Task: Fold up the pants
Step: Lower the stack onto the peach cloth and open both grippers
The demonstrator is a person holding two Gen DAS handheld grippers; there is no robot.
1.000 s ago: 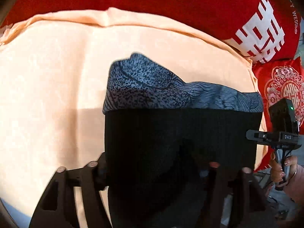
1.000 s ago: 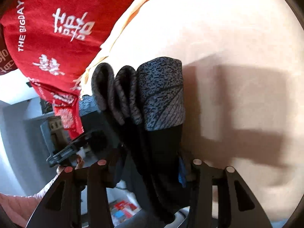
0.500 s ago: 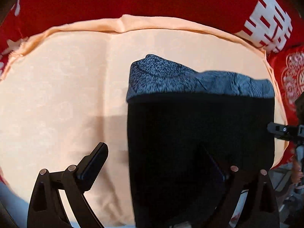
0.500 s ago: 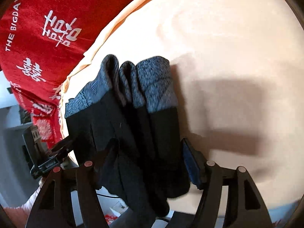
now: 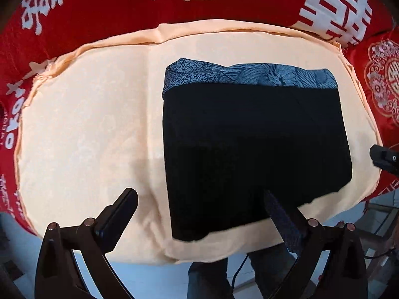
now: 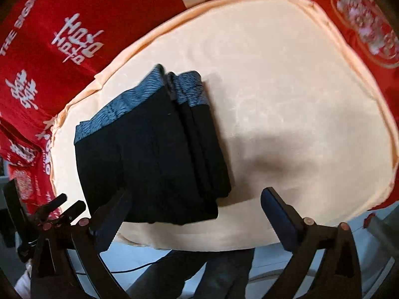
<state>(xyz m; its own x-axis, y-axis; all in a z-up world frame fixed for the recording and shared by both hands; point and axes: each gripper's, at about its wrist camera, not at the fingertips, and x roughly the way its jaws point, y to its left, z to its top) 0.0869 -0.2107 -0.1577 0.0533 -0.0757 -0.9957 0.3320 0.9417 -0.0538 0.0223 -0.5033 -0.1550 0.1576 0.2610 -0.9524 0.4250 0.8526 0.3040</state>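
Observation:
The folded pants [image 5: 254, 144] are black with a grey-blue patterned waistband and lie flat on the peach cloth [image 5: 82, 129], right of its middle. My left gripper [image 5: 198, 199] hangs above their near edge. Its jaws are opening wide, and its fingers [image 5: 122, 206] stand clear of the fabric. In the right wrist view the pants [image 6: 149, 154] show stacked layers along their right side. My right gripper [image 6: 194, 198] is above the near right corner, its jaws also opening, with nothing pressed between them.
A red cloth with white characters [image 5: 99, 5] lies under and beyond the peach cloth [image 6: 299, 99]. The table's near edge runs just below the pants. A person's legs [image 5: 212, 279] and a thin cable show past it, above a pale floor.
Both grippers have let go of the pants, opened wide and risen. The pants, held up and bunched before, now lie flat on the peach cloth.

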